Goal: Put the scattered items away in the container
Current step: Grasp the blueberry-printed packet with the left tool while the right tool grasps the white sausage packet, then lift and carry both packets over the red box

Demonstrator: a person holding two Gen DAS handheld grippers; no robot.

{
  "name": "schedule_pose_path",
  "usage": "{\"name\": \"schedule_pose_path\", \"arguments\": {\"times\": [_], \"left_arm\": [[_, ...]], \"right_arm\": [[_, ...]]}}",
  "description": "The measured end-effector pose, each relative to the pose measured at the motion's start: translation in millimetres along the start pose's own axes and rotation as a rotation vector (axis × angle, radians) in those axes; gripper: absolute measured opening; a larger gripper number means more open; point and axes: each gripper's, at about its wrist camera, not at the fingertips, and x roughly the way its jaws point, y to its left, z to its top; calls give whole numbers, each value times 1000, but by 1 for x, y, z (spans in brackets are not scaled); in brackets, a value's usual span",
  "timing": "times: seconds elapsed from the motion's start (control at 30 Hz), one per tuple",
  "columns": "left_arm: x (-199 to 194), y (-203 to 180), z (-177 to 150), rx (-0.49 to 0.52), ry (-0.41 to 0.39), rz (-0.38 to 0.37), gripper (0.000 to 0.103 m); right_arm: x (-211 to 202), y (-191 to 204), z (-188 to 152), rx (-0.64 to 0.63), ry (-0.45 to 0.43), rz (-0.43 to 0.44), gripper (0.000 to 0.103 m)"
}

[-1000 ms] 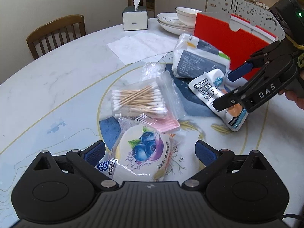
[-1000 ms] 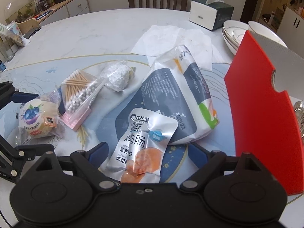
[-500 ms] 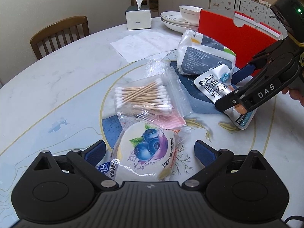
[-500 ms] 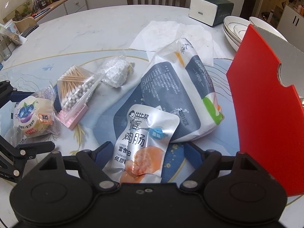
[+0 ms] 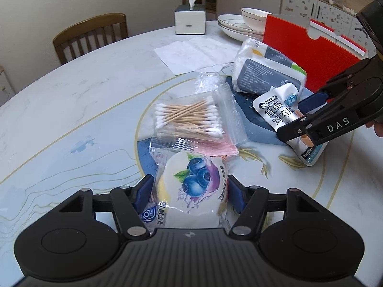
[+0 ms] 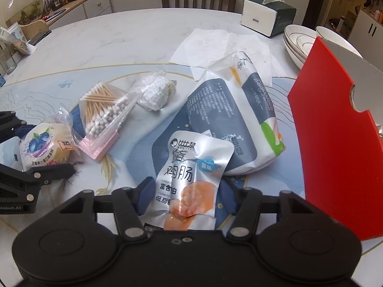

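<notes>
Left gripper (image 5: 190, 192) at 6 o'clock in its own view, both pads pressed against the blueberry snack pack (image 5: 194, 186), jaws clamped on it. Cotton swab bag (image 5: 189, 119) lies just past it at 12 o'clock, touching the pack's top edge. Clear bag of white bits (image 6: 155, 91) sits beyond the swabs. Tissue pack (image 6: 237, 124) at center, partly under the chicken sausage pouch (image 6: 191, 174). Right gripper (image 6: 188, 195) jaws pinch that pouch's lower end. Red container (image 6: 335, 143) stands at 3 o'clock, just beside the tissue pack, on the marble table (image 5: 71, 95).
</notes>
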Motion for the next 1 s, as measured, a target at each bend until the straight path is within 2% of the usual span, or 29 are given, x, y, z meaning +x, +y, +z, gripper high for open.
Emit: {"name": "schedule_pose_path", "arguments": {"times": [0.23, 0.53, 1.0], "left_arm": [[-5, -6, -1, -43, 26, 38, 57], [-13, -21, -4, -99, 45, 48, 54], [-34, -63, 1, -126, 41, 0, 54]], "right_arm": [[-8, -11, -5, 61, -10, 30, 42], [-17, -14, -20, 71, -7, 55, 41], [-48, -26, -43, 71, -8, 106, 40]]}}
